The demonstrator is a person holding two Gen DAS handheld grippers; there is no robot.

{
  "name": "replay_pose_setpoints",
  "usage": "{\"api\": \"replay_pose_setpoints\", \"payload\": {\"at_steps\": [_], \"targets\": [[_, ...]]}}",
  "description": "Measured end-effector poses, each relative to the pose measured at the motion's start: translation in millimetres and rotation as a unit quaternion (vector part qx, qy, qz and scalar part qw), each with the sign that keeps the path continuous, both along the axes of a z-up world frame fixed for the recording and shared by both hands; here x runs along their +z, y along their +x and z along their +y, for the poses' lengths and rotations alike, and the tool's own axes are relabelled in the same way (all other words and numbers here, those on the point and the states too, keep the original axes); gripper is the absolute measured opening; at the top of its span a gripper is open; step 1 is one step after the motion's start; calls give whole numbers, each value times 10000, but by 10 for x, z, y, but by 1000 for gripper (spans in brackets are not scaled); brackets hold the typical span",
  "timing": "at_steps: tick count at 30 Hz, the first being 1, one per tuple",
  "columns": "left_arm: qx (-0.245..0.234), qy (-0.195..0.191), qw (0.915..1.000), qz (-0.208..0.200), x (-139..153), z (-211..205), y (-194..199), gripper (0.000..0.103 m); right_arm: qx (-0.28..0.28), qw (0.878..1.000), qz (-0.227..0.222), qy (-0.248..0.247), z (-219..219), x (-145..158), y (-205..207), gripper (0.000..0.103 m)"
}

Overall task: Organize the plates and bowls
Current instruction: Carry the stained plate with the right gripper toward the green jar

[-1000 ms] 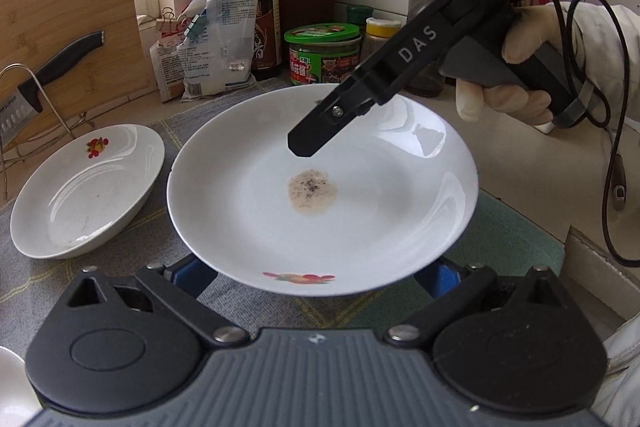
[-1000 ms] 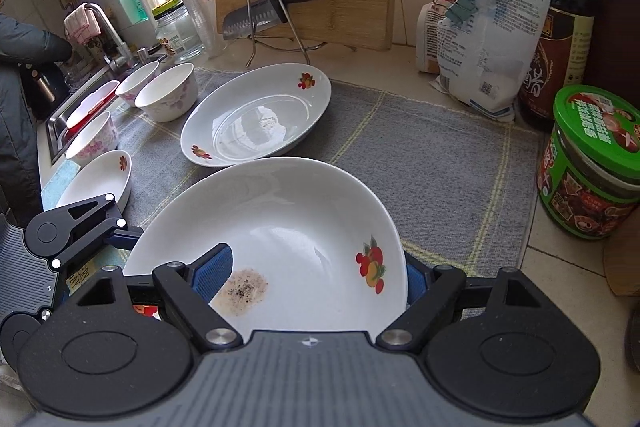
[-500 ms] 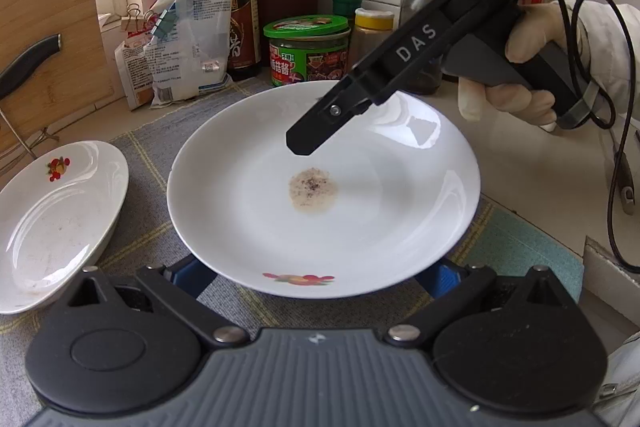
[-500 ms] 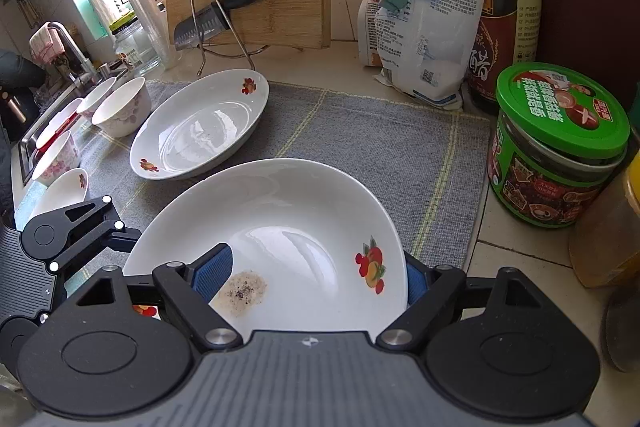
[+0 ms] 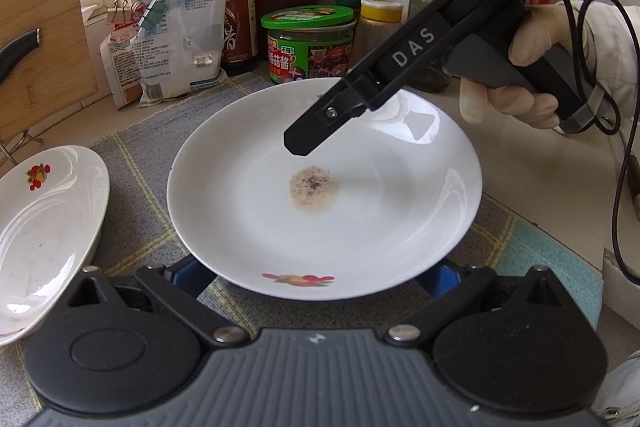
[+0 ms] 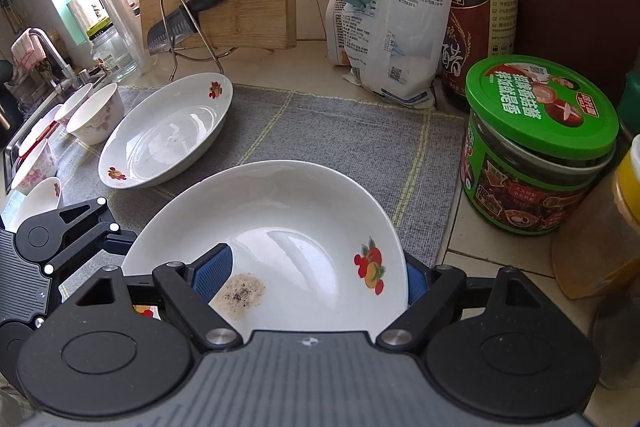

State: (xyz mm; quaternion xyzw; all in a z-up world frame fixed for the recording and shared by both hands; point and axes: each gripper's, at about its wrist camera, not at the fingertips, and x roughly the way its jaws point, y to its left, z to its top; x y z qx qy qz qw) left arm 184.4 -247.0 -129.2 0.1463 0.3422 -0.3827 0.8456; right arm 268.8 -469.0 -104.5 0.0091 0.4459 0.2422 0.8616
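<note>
**Soiled plate held between both tools, second plate off to the left**

Left wrist view. The soiled plate (image 5: pixel 360 227) fills the centre, with a speckled smear in its well and a fruit motif on the near rim. The near rim hangs over the left gripper (image 5: pixel 316 275). Both blue pads peek out from under the rim, one on each side. Whether they press on the plate or only sit beneath it, I cannot tell. The right gripper (image 5: pixel 304 143), held in a gloved hand (image 5: pixel 520 83), comes in over the far right rim. One of its fingers reaches across into the well and the other is hidden. The second plate (image 5: pixel 44 227) rests on the grey mat (image 5: pixel 136 163) near the soiled plate's left edge, apart from it. A green-lidded jar (image 5: pixel 308 43) stands beyond the far rim.

Right wrist view. The jaws stand wide. The left pad lies over the inside of the soiled plate and the right pad is tucked behind its outer rim, so the plate wall runs between them. I read this as a grip (the pad contact itself is partly hidden). The left gripper shows at the lower left, with its fingers going under the plate's left edge. The second plate lies ahead and to the left, its longer span running from near-left to far-right in this view. Two bowls (image 6: pixel 94 115) sit just past its left end.

Judgement: if the plates are to be stacked, the target is on the left hand's side. The move would be a leftward carry, and the soiled plate has to clear the second plate's nearer rim before it is lowered.
</note>
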Motion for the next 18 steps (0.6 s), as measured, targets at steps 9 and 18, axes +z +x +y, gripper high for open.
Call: {"api": "replay_pose_setpoints", "payload": {"at_steps": [9,18], "targets": [[29,0,10000,67,-37,-53,55,102,-72,10000,-19,28,-54,-51,40,89],[9,105,9999,-34,-49,-101,80,102,-68,9999,-61,-80,-63,-74,48,89]]}}
